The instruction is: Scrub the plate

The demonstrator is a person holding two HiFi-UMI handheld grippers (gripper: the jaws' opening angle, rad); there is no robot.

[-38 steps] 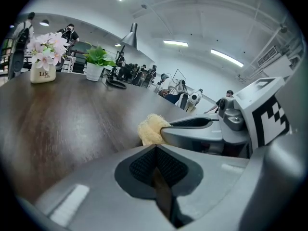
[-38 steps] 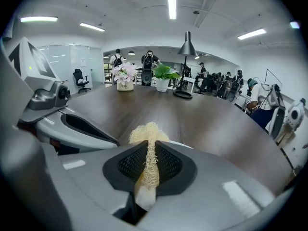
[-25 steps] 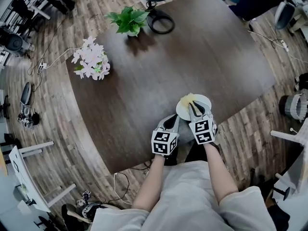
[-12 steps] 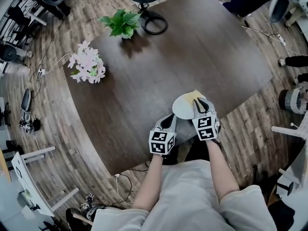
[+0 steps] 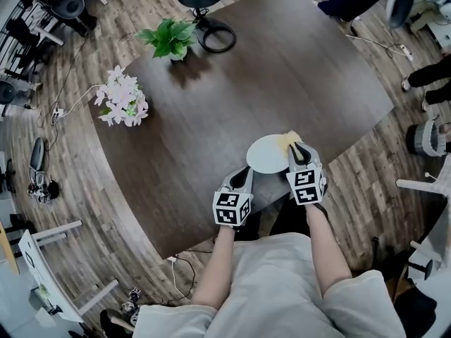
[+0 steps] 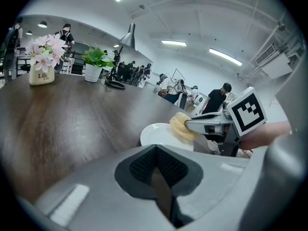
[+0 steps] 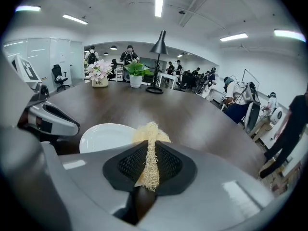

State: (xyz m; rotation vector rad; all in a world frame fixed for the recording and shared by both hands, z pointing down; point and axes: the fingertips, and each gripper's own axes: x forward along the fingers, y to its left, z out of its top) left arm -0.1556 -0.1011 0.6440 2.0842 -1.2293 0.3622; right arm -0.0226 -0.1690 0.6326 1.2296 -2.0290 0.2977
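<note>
The head view looks steeply down onto the tabletop (image 5: 282, 69) from well above. Both gripper views sit low, close over its near edge; all share the plate (image 5: 266, 155).

Plate (image 6: 156, 134) near rim behind left gripper (image 6: 156, 163)

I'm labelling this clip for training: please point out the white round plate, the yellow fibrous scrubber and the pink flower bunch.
white round plate (image 5: 266, 154): head view, bare centre.
yellow fibrous scrubber (image 7: 150, 132): right gripper view, its upper tuft.
pink flower bunch (image 6: 45, 52): left gripper view, the blossoms.
</note>
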